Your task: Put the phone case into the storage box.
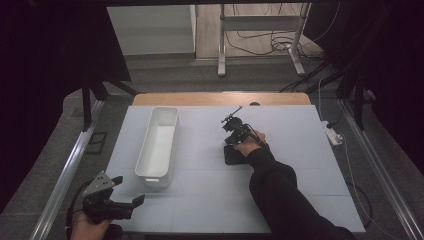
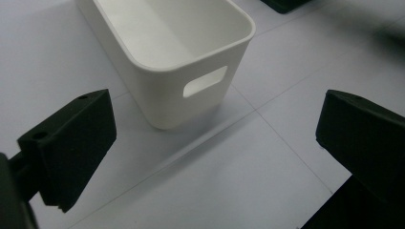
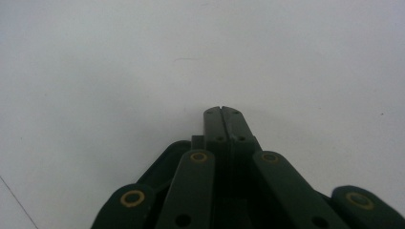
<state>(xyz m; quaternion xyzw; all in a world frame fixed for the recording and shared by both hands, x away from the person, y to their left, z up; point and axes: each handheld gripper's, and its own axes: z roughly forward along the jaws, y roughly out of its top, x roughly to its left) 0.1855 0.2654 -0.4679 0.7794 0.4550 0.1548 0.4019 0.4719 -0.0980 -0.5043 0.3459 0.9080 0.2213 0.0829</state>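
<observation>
Black right gripper (image 3: 222, 110), jaws together, over what looks like a dark pad (image 1: 231, 156).

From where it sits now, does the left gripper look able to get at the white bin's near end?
Probably yes. The left gripper sits just short of the white bin with its jaws wide apart, and the left gripper view shows bare table surface between them and the bin's handle cutout, with nothing in the way.

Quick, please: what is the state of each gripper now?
Left gripper: open, holding nothing.
Right gripper: closed, nothing visible between the jaws.
</observation>
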